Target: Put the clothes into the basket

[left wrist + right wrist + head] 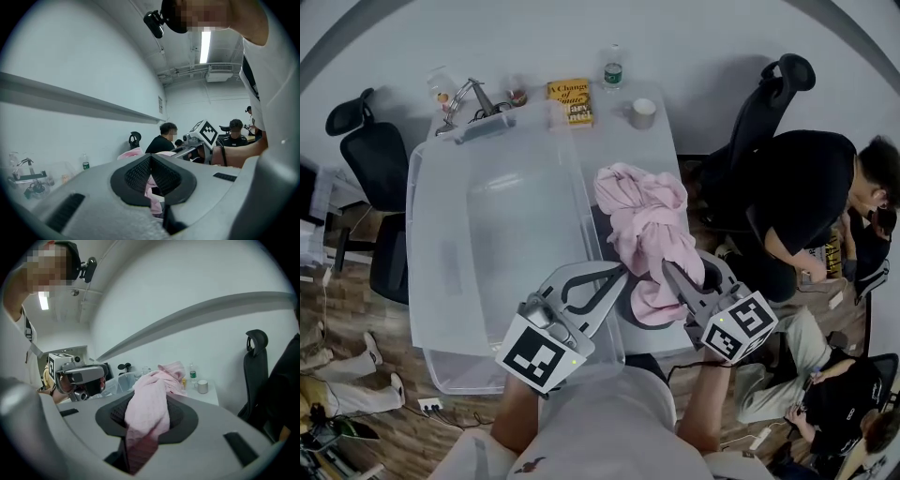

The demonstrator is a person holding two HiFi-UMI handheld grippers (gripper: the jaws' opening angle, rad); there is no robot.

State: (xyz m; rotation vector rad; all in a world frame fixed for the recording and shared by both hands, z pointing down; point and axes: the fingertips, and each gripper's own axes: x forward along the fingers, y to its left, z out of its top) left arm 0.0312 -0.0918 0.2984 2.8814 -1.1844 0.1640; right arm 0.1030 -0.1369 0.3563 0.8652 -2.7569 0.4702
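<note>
A pink garment (642,211) lies bunched on the white table (661,150), to the right of the big clear plastic basket (417,234). Its near end is lifted. My right gripper (668,267) is shut on that end, and in the right gripper view the pink cloth (147,404) drapes out from between the pads. My left gripper (619,275) meets the same end from the left, beside the basket's right wall. In the left gripper view a pink fold (152,190) is pinched between its closed pads. The basket looks empty inside.
Along the far edge of the table are a yellow book (570,100), a water bottle (613,67), a cup (642,113) and metal tools (473,103). A person in black (811,202) sits close on the right. Office chairs (769,103) (366,150) flank the table.
</note>
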